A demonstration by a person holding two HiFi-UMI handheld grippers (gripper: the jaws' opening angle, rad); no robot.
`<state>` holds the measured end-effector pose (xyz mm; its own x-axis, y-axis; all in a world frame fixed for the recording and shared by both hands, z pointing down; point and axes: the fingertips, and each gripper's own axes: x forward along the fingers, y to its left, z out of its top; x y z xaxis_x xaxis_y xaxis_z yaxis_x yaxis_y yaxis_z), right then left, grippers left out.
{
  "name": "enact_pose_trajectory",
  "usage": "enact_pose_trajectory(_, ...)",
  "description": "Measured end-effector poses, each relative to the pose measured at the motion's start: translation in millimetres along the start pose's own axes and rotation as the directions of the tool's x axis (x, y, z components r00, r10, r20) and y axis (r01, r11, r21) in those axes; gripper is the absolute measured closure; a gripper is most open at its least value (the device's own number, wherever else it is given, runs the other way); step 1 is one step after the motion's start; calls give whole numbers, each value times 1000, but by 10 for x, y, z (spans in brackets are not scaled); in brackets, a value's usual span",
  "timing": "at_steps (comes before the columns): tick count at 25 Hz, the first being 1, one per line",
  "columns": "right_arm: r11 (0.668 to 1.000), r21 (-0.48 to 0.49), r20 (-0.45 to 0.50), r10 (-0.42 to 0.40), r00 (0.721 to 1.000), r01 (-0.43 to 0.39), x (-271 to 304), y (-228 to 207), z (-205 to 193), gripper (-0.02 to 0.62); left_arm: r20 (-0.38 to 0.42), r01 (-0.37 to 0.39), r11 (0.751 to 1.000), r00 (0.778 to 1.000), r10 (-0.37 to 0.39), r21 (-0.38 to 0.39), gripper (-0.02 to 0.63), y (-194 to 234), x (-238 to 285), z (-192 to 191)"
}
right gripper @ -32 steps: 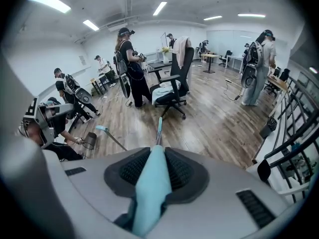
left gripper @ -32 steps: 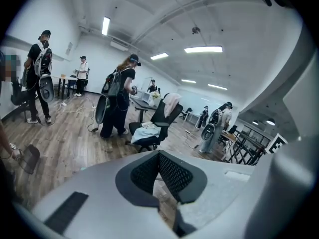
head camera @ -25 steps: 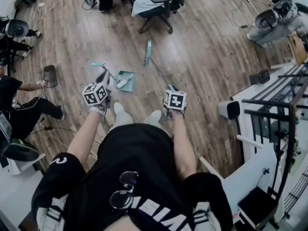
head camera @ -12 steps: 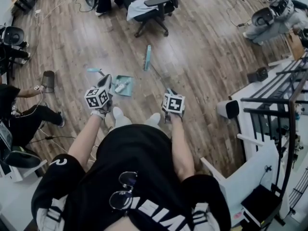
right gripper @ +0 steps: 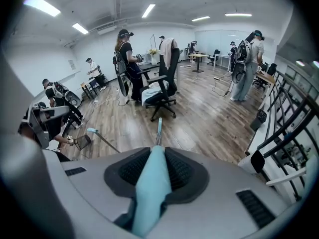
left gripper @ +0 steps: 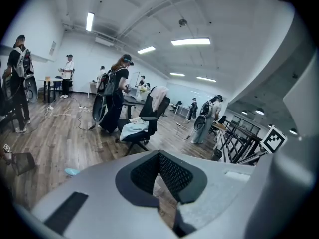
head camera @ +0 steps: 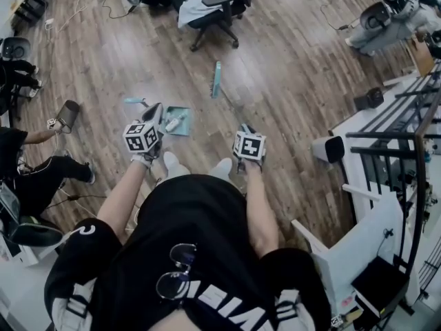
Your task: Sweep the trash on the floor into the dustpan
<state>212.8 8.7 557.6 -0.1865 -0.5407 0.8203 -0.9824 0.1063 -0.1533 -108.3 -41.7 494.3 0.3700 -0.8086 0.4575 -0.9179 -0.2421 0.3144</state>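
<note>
Head view, looking steeply down. A person in a black shirt (head camera: 200, 240) stands on a wooden floor (head camera: 296, 95), white shoes (head camera: 169, 164) just showing beyond the shirt, and holds one gripper in each hand.

(a) Right gripper (right gripper: 155, 156). Its jaws pinch the pale teal grip of the broom (head camera: 216, 79); in the right gripper view the grip fills the space between the two dark pads. From the gripper the thin handle runs away and slightly left to the teal broom head, which lies on the floor, far of both grippers and far and right of the dustpan.

(b) Left gripper (head camera: 153, 111). In the left gripper view the two pads stand close, their far tips almost meeting, with only a narrow strip of floor visible through the gap. Whether they nip the dustpan's handle cannot be told.

(c) Dustpan (head camera: 183, 113). The teal pan rests on the floor between the two grippers, just right of the left gripper's jaws. A small pale piece of trash (head camera: 173, 122) lies inside it. The teal handle tip (head camera: 133, 101) shows to the far left of the pan, just beside the left gripper.

(d) Surroundings. A black office chair (head camera: 213, 9) draped with pale cloth stands at the far edge. A seated person (head camera: 31, 164) occupies the left edge. A black rail (head camera: 393, 140) and white furniture fill the right side.
</note>
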Motion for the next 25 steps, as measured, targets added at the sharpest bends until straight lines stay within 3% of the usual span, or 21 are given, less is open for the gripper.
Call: enact_pose_trajectory(25, 1000, 19, -15, -20, 1000, 20, -53, 21, -149, 512, -13, 30, 1000, 999, -29, 8, 607, -69, -20, -64)
